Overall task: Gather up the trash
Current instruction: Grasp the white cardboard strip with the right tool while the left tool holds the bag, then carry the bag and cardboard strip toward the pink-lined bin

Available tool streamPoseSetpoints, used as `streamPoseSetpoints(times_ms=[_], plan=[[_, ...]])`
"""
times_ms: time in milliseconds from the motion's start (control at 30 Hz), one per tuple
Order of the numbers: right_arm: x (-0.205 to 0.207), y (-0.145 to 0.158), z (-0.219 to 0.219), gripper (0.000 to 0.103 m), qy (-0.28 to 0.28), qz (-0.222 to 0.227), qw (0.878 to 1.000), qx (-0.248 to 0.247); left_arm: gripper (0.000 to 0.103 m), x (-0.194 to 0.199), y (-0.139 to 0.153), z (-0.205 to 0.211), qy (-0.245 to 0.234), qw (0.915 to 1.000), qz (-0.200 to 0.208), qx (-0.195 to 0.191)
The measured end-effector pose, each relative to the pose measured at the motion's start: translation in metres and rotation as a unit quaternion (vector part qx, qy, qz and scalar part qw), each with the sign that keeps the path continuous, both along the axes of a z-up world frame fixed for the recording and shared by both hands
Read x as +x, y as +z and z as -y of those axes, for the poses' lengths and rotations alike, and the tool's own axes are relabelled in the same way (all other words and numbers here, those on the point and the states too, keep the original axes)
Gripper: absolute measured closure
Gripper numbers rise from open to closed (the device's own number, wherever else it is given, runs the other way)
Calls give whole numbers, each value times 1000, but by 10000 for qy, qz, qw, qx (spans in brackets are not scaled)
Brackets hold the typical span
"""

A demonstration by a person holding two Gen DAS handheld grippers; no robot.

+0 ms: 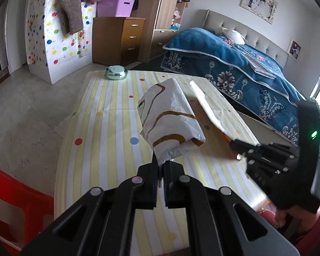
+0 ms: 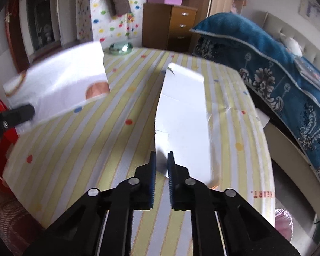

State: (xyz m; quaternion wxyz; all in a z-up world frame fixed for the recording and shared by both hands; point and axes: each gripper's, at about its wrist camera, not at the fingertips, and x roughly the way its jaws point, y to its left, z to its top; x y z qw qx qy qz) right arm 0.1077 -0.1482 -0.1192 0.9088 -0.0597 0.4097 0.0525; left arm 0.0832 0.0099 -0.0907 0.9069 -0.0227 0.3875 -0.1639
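Pinching a corner of the paper bag (image 1: pixel 170 119) between the left gripper (image 1: pixel 161 170) pads, jaws pressed together on that thin edge, so the white bag with brown lines hangs lifted just beyond the fingertips, clear of the striped tablecloth (image 1: pixel 108 140). Gripped by the edge, probably, because a limp wrapper offers nothing firmer to take.

Clamping likewise with the right gripper (image 2: pixel 161 164): blue pads (image 2: pixel 152 170) drawn nearly together on the near end of the flattened white carton (image 2: pixel 181 115), which stretches straight ahead from the fingertips along the cloth. Blurred at the contact, so how firmly the card is bitten cannot be told for certain. Held at the near end, apparently, because that is the end closest to the fingers. Seen from the left wrist, lying to the right of the bag with an orange-brown underside, far end raised off the cloth.

Further ahead of both pairs of fingers, at the table's far edge, a round green tin (image 1: pixel 116 72), untouched and well apart from both pieces of trash.

Beyond the table, ahead of the fingers, a wooden drawer unit (image 1: pixel 125 40) with a lilac basket (image 1: pixel 115 7) on top; to the right, a bed under a blue cover (image 1: pixel 234 64). No bin in sight ahead; a pink-lined container (image 2: pixel 283 221) low to the right of the right fingers, possibly the destination.
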Motion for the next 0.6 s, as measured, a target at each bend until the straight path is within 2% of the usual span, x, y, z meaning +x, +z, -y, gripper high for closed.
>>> streamPoseSetpoints(times_ms=[100,367,600], plan=[[-11,17,13,103,-139,234,9994,198,101,-9,8,9,-115,9999,106,21],[-52,57,53,103,-421,463,9953,741,101,-35,27,41,-508,9982,324,24],[-92,72,87,103,-694,633,9915,895,101,-64,34,92,-1064,9932,465,100]])
